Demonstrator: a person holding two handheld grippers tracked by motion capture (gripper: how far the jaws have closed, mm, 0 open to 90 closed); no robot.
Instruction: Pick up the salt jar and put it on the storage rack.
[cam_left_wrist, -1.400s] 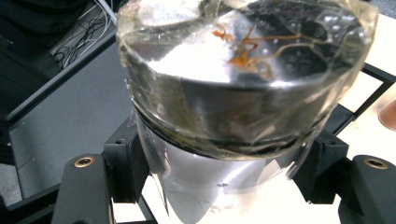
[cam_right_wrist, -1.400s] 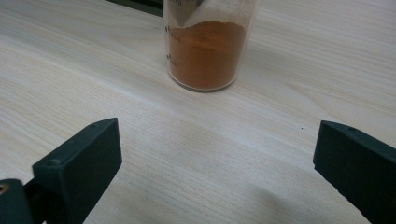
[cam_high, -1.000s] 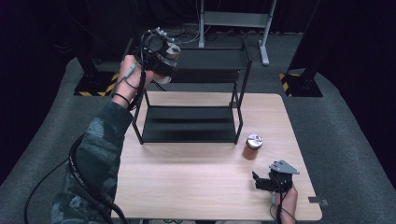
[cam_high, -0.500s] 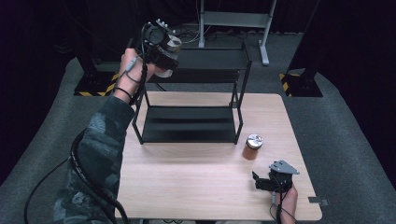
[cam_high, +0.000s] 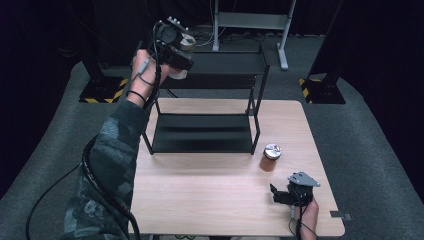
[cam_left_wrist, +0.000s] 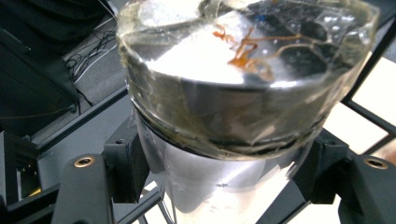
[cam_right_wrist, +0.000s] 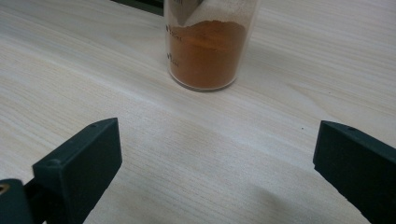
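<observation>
A: High view first; what do you see?

B: The left gripper (cam_high: 175, 47) is raised over the top tier of a black two-tier shelf rack (cam_high: 205, 132) that stands at the back of the pale wooden desk (cam_high: 200, 200); a clear jar (cam_high: 186, 44) sits between its jaws. The person's left hand (cam_high: 145, 75) and camouflage-patterned sleeve (cam_high: 105, 170) come up from the lower left; a black cable (cam_high: 100, 192) trails along the arm.

A: And the other side?

B: The right gripper (cam_high: 280, 195) rests low on the desk near its front right corner, jaws spread; a spice jar (cam_high: 270, 157) of orange powder with a silver lid stands just beyond it, beside the rack's right front leg, apart from the jaws.

A: Left gripper view?

B: The jaws are clamped on the clear jar (cam_left_wrist: 243, 93), one pad on each side of its body; the contents look whitish with an orange streak, though the close, blurred glass makes it hard to tell what they are. The rack's dark bars (cam_left_wrist: 88, 121) lie behind.

A: Right gripper view?

B: Both jaws stand wide apart with bare desk (cam_right_wrist: 196, 163) between them; the spice jar (cam_right_wrist: 208, 44) stands upright ahead, untouched.
</observation>
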